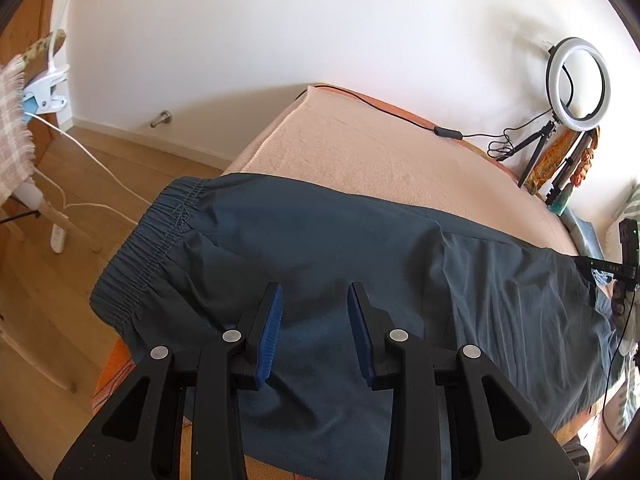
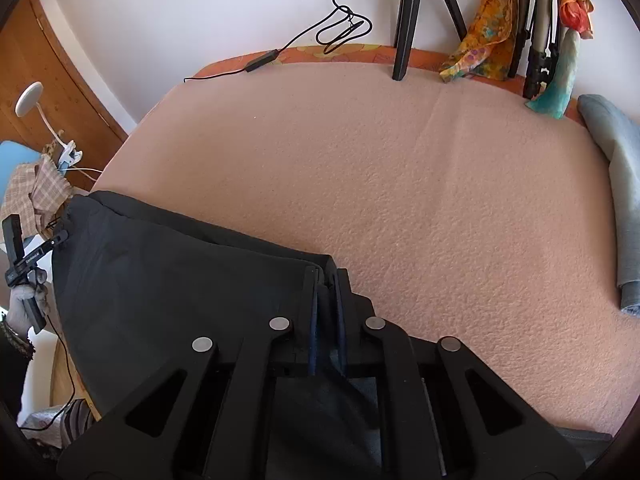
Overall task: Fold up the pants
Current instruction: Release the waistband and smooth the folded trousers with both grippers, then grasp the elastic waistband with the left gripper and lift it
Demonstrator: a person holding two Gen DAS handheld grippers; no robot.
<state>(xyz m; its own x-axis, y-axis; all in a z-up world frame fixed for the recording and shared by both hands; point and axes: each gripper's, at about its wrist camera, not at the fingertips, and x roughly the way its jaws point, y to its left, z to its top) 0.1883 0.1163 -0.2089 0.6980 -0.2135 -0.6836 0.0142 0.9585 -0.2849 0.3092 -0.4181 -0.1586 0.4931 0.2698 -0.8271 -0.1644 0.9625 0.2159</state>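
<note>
Left gripper (image 1: 316,300): jaws well apart, blue pads (image 1: 270,338) bare, nothing between them. It hovers over the pants (image 1: 320,248) close to the waist end; cannot tell if the fingertips touch the cloth.

Right gripper (image 2: 325,276): jaws nearly together, clamped on a dark edge of the pants (image 2: 180,280), fabric pinched between the pads at the leg end. In the left wrist view the right gripper (image 1: 624,272) shows at the far right margin, at the leg end of the garment.

Pants: dark blue-grey, laid across the front part of the bed (image 1: 380,152), elastic waistband (image 1: 160,240) at the bed's left edge and hanging slightly past it, legs running to the right. Cloth is creased, looks doubled over lengthwise.

Surface: bed under a peach fleece blanket (image 2: 400,180), orange patterned sheet (image 2: 304,53) showing at the back edge. Folded grey garment (image 2: 616,184) along the bed's right edge.

Room: white wall behind, ring light (image 1: 579,84) on a tripod (image 2: 408,20) at the back right corner, black cable (image 2: 260,60) with inline controller along the back edge. Colourful scarves (image 2: 488,40) hang by the tripod. Wood floor on the left, white clamp lamp (image 1: 44,92) on a chair with checked cloth (image 1: 12,132).
</note>
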